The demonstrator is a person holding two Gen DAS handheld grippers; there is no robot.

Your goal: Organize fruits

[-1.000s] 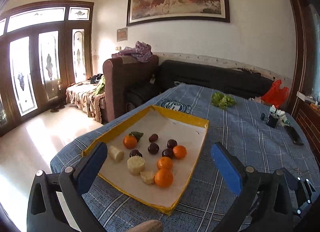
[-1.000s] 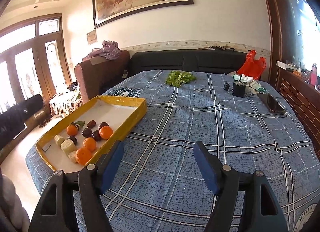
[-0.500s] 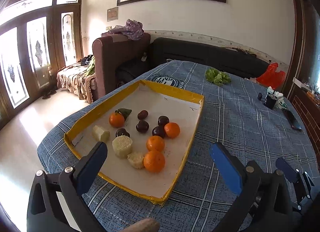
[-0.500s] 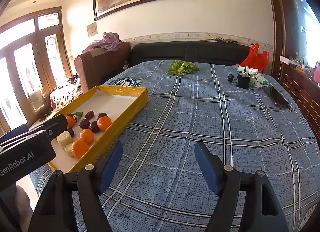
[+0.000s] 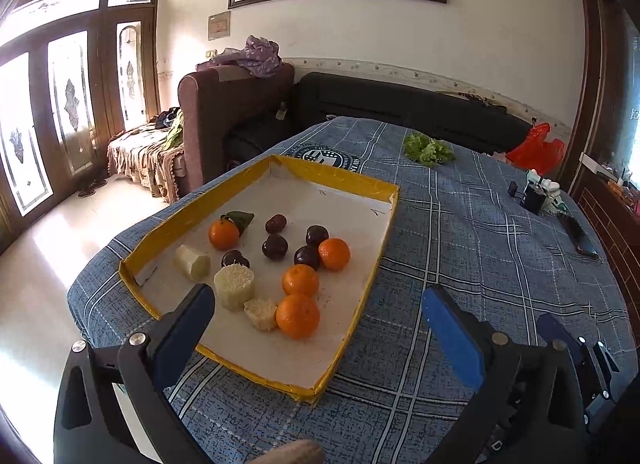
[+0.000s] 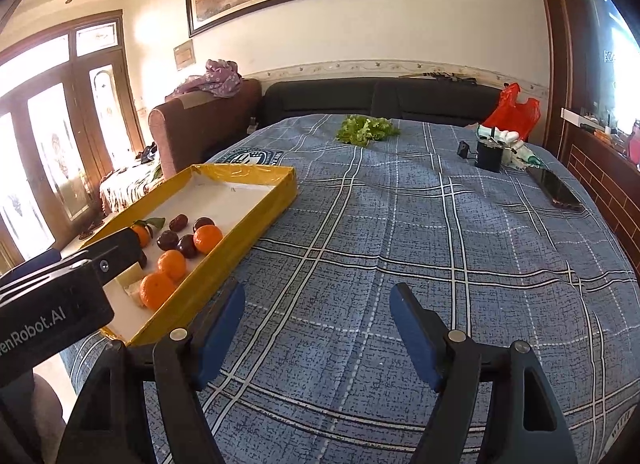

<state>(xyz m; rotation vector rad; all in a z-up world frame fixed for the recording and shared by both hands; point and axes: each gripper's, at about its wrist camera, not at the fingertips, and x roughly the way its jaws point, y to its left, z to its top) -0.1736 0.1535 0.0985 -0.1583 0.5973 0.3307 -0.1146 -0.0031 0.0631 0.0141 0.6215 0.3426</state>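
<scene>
A yellow-rimmed tray point(image 5: 340, 180) with a white floor lies on the blue plaid cloth. It holds several oranges, the nearest point(image 5: 298, 316), several dark plums point(image 5: 275, 246) and three pale cut chunks point(image 5: 234, 287). My left gripper point(image 5: 316, 324) is open and empty, above the tray's near end, with the nearest orange between its fingers in view. My right gripper point(image 6: 316, 324) is open and empty over bare cloth to the right of the tray point(image 6: 256, 220). The left gripper's body hides part of the fruit in the right wrist view.
A bunch of green leaves point(image 6: 366, 130) lies at the far side of the cloth. A black box point(image 6: 489, 156), a dark phone point(image 6: 558, 192) and a red bag point(image 6: 512, 110) are at the far right. Sofas stand behind and to the left.
My left gripper has moved forward and down toward the tray, so the fruit looks larger and closer. It has come further into the right wrist view. The right gripper has barely moved.
</scene>
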